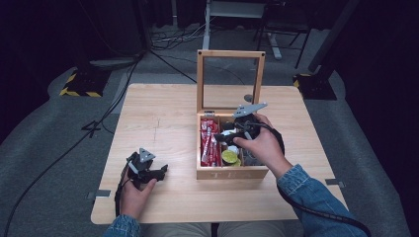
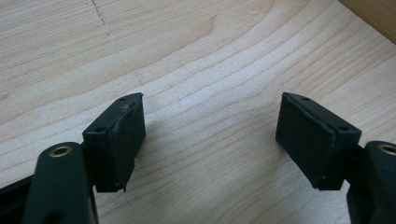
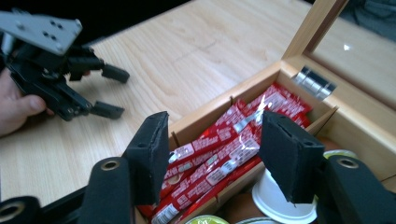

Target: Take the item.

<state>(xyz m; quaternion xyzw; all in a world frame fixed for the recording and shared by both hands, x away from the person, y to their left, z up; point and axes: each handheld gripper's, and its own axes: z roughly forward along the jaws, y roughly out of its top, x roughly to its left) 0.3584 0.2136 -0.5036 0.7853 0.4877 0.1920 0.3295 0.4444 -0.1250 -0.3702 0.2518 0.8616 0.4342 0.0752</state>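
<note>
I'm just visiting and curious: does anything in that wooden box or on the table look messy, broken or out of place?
Nothing stands out. The open wooden box sits square on the pale wooden table, with red sachets tidy in their compartment and its glass lid upright.

Faint engraved letters are seen on the front wall of the open light wooden box with the glass-paned lid [image 1: 232,174], near the front edge of the pale wooden table [image 1: 163,113], but they are too small and pale to be read with certainty. White label panels with printing are carried by the red foil stick sachets [image 3: 219,158] lying in the box's left compartment, yet the print is blurred and no word, brand or number can be made out on them.
</note>
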